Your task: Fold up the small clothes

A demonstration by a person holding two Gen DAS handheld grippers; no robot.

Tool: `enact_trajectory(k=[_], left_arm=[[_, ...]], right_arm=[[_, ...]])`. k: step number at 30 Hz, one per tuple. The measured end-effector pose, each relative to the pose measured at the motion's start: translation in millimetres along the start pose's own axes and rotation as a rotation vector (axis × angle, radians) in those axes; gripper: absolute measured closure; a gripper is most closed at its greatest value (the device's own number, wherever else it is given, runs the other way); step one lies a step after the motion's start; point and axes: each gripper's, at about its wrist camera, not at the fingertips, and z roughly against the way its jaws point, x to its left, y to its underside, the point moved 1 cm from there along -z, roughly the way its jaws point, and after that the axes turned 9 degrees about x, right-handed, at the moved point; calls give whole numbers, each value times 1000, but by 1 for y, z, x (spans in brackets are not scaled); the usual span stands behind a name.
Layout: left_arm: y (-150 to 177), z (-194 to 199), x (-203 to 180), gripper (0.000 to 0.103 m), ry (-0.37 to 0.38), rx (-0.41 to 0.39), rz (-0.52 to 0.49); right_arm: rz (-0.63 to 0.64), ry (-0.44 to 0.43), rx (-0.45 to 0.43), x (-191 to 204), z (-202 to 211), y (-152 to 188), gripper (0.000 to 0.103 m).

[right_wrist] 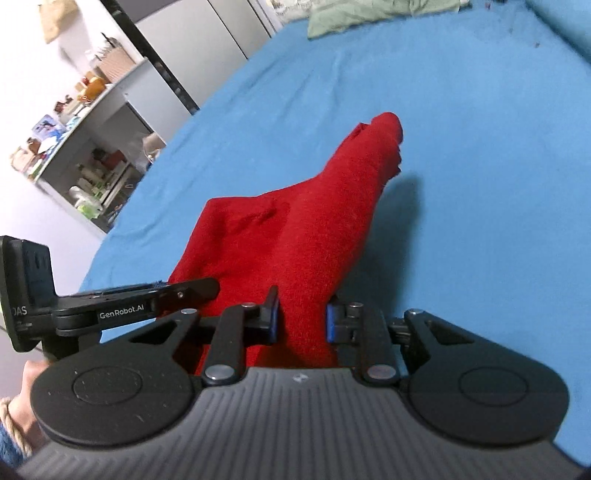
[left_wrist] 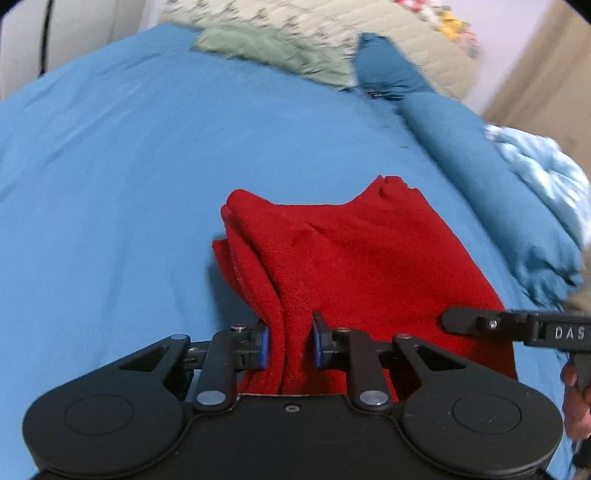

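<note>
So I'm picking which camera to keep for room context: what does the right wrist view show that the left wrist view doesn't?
Only the right wrist view shows the cluttered white shelf unit beside the bed. Only the left wrist view shows the rolled blue bedding, the light blue blanket and the patterned quilt. Both show the red garment pinched by the left gripper and the right gripper, the blue bedsheet, and a green cloth.

Left tongs [right_wrist: 195, 291] read "GenRobot.AI", right tongs [left_wrist: 454, 319] apparently "DAS".
</note>
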Motion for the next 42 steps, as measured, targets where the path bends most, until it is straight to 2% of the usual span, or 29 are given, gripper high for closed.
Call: enact_trajectory(k=[5, 8, 11, 14, 18, 22, 23, 25, 26, 28, 30, 33, 36, 39, 42], left_arm=[[41, 37, -65, 80, 53, -18, -85], [75, 32, -98, 80, 48, -1, -139], [108, 11, -111, 80, 51, 34, -147], [135, -13, -117, 80, 47, 86, -145], [157, -30, -115, 79, -12, 103, -169], [155, -30, -118, 77, -13, 101, -170], [158, -28, -117, 76, -17, 99, -174], [161, -23, -115, 65, -41, 91, -177], [164, -21, -116, 60, -60, 79, -180], [169, -13, -119, 39, -105, 38, -197], [176, -8, -120, 33, -171, -4, -204], [182, -9, -114, 28, -222, -28, -191], [191, -14, -114, 24, -280, -78, -207], [196, -28, -119, 24, -332, -78, -236], [193, -28, -120, 24, -340, -82, -223]], right_arm=[[5, 22, -3, -21, 74, 47, 65], [-17, 44, 11, -37, 96, 86, 65], [-72, 49, 32, -60, 98, 126, 64], [-101, 67, 61, -85, 84, 163, 64], [-139, 65, 56, -110, 64, 195, 63], [-169, 32, 26, -114, 60, 199, 62], [-165, 32, 26, -114, 61, 199, 57], [-163, 46, 18, -112, 65, 200, 42], [-160, 54, 15, -114, 67, 198, 28], [-143, 76, -19, -112, 75, 199, 17], [-119, 117, -48, -113, 83, 200, 16], [-71, 224, -76, -116, 85, 206, 16], [-31, 283, -79, -120, 77, 214, 16], [-23, 307, -85, -121, 67, 221, 16], [-31, 304, -100, -123, 69, 223, 16]])
